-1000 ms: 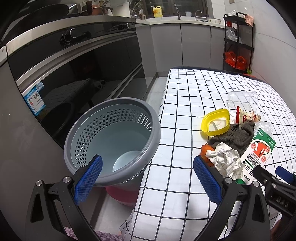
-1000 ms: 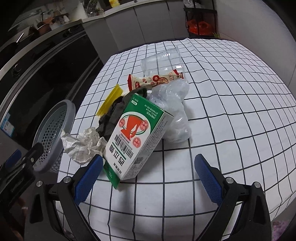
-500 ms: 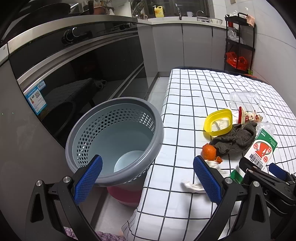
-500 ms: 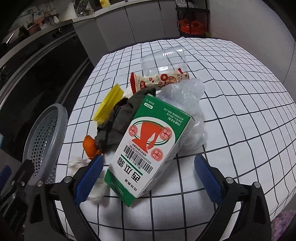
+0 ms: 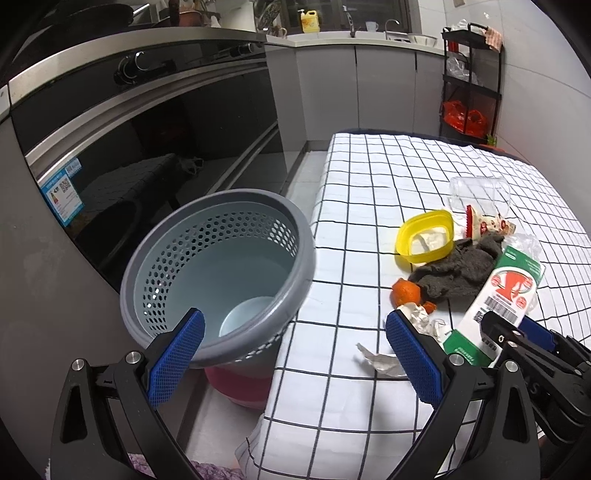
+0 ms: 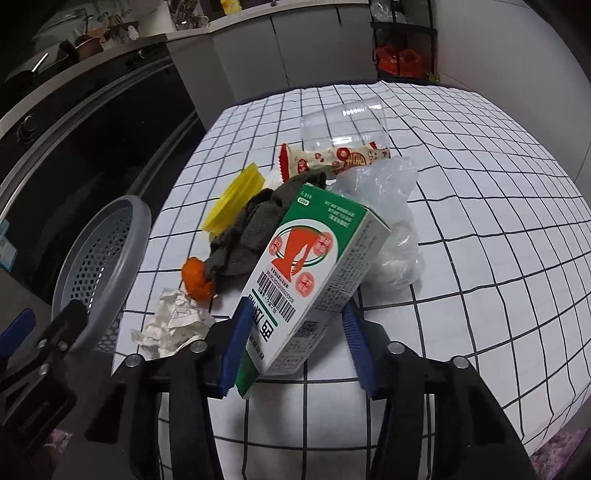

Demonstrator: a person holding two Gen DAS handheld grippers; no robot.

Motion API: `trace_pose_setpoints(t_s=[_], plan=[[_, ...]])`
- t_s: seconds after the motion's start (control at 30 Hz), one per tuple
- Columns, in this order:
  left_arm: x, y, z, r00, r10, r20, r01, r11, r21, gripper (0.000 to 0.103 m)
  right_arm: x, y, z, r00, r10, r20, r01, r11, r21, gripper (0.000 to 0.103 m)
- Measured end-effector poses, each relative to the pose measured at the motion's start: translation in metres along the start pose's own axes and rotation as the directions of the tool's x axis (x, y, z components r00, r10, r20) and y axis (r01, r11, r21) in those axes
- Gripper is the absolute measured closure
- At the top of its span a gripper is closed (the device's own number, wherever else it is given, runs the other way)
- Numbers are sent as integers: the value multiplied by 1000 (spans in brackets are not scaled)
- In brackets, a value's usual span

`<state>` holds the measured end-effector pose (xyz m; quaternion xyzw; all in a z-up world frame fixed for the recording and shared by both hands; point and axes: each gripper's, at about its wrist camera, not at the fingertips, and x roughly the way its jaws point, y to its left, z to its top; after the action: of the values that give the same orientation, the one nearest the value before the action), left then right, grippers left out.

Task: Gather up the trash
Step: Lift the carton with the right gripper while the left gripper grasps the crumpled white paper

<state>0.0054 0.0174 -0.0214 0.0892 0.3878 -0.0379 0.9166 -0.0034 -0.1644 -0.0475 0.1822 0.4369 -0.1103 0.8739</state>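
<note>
Black gripper frames, blue ribbed fingers (image 5: 177,356), silver screws.

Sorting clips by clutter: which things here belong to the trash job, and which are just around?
Job: green carton between the right gripper jaws, just closed; crumpled paper; orange peel; snack wrapper; grey basket.
Around: oven; yellow bottle; black rack.

Counts: 1 grey basket (image 5: 221,266), 1 milk carton (image 6: 314,273), 1 yellow lid (image 5: 424,236), 1 grey rag (image 5: 458,269), 1 orange peel (image 6: 195,280), 1 crumpled paper (image 6: 173,325), 1 clear cup (image 6: 343,122), 1 snack wrapper (image 6: 332,160), 1 plastic bag (image 6: 391,206).
</note>
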Motion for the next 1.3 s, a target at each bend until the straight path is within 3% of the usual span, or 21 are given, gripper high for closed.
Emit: trace_pose_setpoints(t_s=[0.2,0.43,0.77,1.2,1.23,1.27,1.3], plan=[[0,-4,-4,1000,-20,-1,20,1000,1,6,-14,1,-4,997,80,18,-80,996,-30,67],[0,-8,-9,999,-41,6,41,999,17,6,-30,-3,-4,993,109,51,-106,992,-67,74],[-1,-27,-17,993,-116,6,116,992,47,6,-50,-23,-4,985,147,90,-141,988,-65,75],[26,-69,-28,978,-184,-96,194,975,104,7,-53,-40,-8,986,148,77,-145,988,-46,77],[28,-70,-29,977,-185,-103,196,975,106,12,-53,-40,-9,986,149,77,-146,988,-48,77],[30,-70,-29,976,-189,-111,201,974,105,25,-53,-39,-8,986,149,77,-146,988,-49,77],[34,-71,-30,972,-198,-130,212,972,104,30,-53,-38,-8,986,150,75,-146,988,-53,77]])
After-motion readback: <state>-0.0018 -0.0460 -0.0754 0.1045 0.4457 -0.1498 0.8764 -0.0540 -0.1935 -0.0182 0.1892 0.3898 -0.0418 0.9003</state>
